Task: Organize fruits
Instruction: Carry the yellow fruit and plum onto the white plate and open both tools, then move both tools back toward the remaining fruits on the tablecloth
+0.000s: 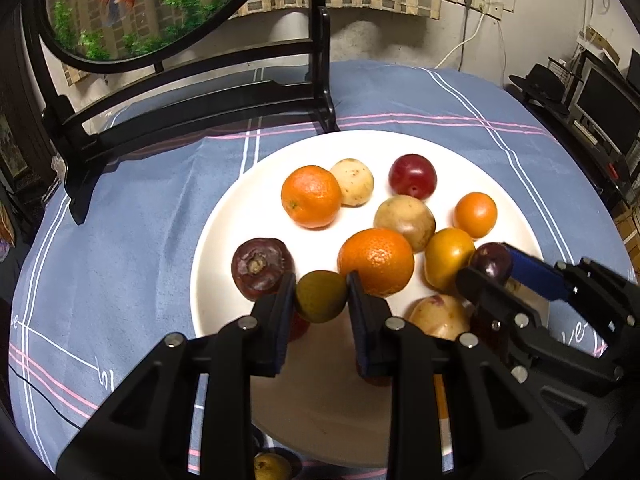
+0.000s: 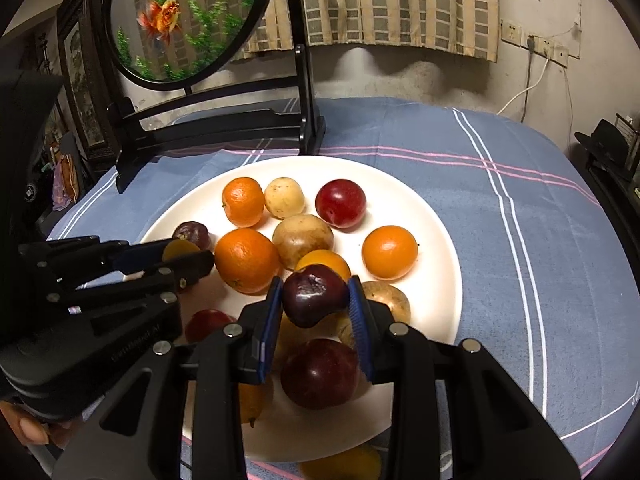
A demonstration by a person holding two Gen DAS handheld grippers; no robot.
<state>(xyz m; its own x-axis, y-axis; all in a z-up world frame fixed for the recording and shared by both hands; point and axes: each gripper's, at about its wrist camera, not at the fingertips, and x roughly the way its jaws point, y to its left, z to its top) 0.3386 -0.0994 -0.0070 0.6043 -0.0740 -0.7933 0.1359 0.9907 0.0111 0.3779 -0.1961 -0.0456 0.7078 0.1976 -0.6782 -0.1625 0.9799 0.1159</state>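
Nearest the lens in the left wrist view, the left gripper (image 1: 321, 296) was clamped on a small olive-green fruit (image 1: 321, 295), its dark pads pressed against both sides with the jaws nearly together. The fruit looked dull and smooth, held above the near part of the white plate (image 1: 224, 236).

In the right wrist view, the right gripper (image 2: 316, 300) pinched a dark purple fruit (image 2: 314, 294) between blue pads, the jaws narrow around it. Its skin was glossy with a pale scuffed patch on top. Below it a larger dark red fruit (image 2: 320, 372) lay on the plate.

Just beyond the grippers sat a big orange (image 1: 376, 260) with pebbled skin, a yellow-orange fruit (image 1: 448, 256) beside it, and a wrinkled purple fruit (image 1: 262, 266) showing its dried stem end. A pale blotchy fruit (image 1: 440, 316) lay by the right gripper's arm.

Farther back were a tan speckled fruit (image 1: 404, 222), a small orange (image 1: 476, 214), a second large orange (image 1: 311, 196), a cream speckled fruit (image 1: 353, 182) touching it, and a red plum-like fruit (image 1: 412, 176).

The plate rested on a blue tablecloth (image 1: 120, 248) with white and pink stripes; white script near its edges was too distorted to read, perhaps ending in "ve". Behind stood a black stand (image 1: 192, 112) bearing a round goldfish picture (image 1: 136, 4).
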